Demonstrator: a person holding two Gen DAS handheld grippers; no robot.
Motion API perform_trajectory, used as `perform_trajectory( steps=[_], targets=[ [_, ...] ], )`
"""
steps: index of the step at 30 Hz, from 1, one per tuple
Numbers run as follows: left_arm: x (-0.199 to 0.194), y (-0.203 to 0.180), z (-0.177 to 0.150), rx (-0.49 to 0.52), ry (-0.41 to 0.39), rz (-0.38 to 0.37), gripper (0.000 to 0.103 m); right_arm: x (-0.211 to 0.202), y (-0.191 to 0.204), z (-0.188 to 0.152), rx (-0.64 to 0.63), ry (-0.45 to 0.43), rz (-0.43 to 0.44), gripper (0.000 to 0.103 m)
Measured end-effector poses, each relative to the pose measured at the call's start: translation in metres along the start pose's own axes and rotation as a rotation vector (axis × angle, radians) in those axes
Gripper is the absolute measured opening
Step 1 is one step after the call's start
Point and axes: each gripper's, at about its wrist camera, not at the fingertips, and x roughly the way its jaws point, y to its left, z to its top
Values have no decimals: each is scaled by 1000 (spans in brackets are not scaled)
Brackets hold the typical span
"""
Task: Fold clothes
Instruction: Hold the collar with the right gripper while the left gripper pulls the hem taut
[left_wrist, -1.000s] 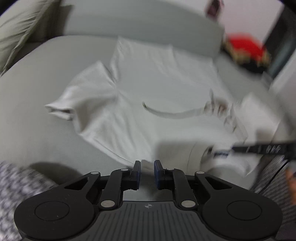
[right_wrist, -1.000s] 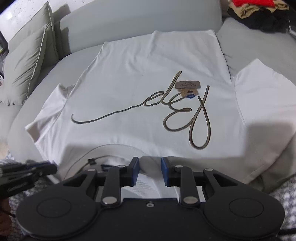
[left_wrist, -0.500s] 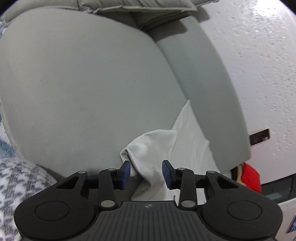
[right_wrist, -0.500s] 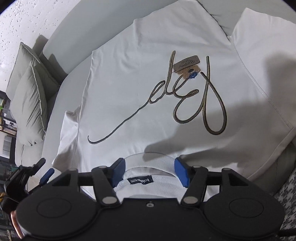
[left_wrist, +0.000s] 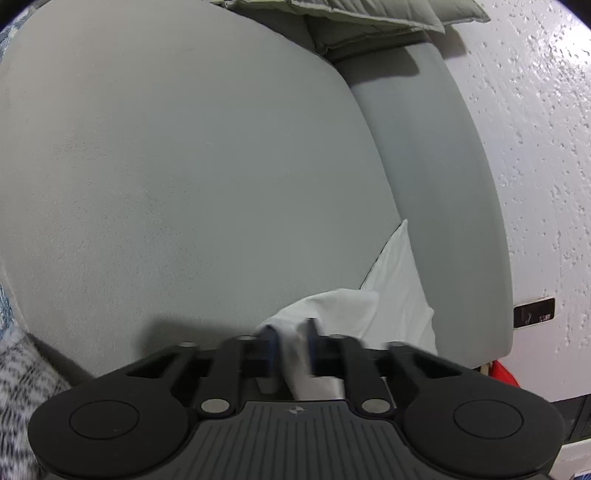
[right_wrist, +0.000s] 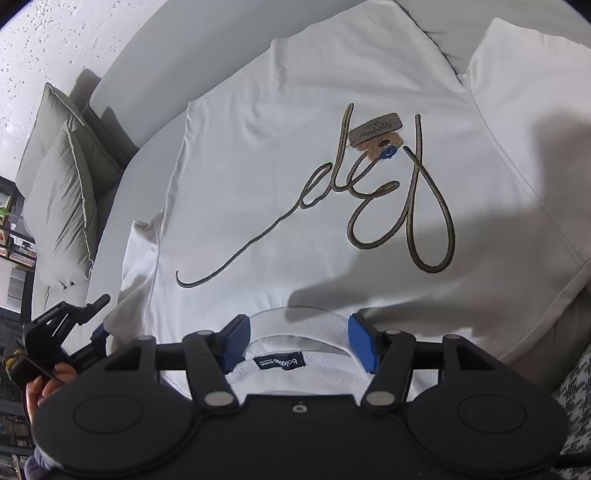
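Basically, white T-shirt (right_wrist: 314, 177) lies spread flat, front up, on the grey sofa seat (left_wrist: 166, 166), script lettering (right_wrist: 369, 206) and a hang tag (right_wrist: 375, 129) showing. Collar (right_wrist: 295, 321) sits nearest the right wrist camera, hem toward the backrest. Right sleeve (right_wrist: 524, 110) lies out flat; left sleeve (right_wrist: 140, 258) is bunched at the seat edge.

Left gripper (left_wrist: 291, 343): fingers closing on a wad of white cloth, the left sleeve end by the look of it. Frame is motion-blurred there, but fabric fills the gap between the pads, so I read it as a pinch. In the right view the same tool (right_wrist: 62, 332) shows at the shirt's left edge, a hand (right_wrist: 44, 384) on its grip.

Right gripper (right_wrist: 299, 339): fingers spread wide, straddling the collar from above, nothing between the pads; touching the cloth or just over it, cannot tell.

Step, as a guess: sleeve fold on the left side, sleeve gripped ready to go across the body. Next move calls for lifting that sleeve clear and laying it inward over the chest with a straight crease, while the right tool steadies the neckline so the body stays put. Thin jersey will drag and wrinkle if pulled low.

Around: grey cushions (right_wrist: 62, 192) at the far left, textured white wall (left_wrist: 535, 147) behind.
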Motion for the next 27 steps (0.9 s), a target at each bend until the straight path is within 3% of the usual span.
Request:
perform_trajectory(
  steps=[3, 5, 13, 16, 17, 19, 21, 25, 27],
  targets=[
    [-9, -26, -6, 155, -84, 49, 0, -1, 0, -1, -7, -3, 3, 58],
    [-19, -56, -20, 346, -165, 69, 0, -2, 0, -1, -10, -5, 7, 57],
    [18, -99, -178, 1422, -177, 255, 0, -3, -7, -1, 13, -9, 40, 57],
    [33, -113, -240, 1832, -165, 327, 7, -3, -10, 0, 30, -7, 59, 57],
    [34, -115, -248, 1879, -158, 337, 13, -3, -12, 0, 35, -7, 66, 57],
    [28, -115, -242, 1830, -142, 334, 20, -3, -14, 0, 46, -6, 78, 57],
    [23, -115, -236, 1780, -126, 330, 36, -3, -16, 1, 57, -5, 91, 58],
    [-10, -117, -207, 1595, -89, 216, 38, -5, -22, 0, 89, -12, 122, 58],
    [-12, -118, -210, 1600, -102, 196, 39, -8, -25, -1, 111, -22, 141, 58]
  ],
)
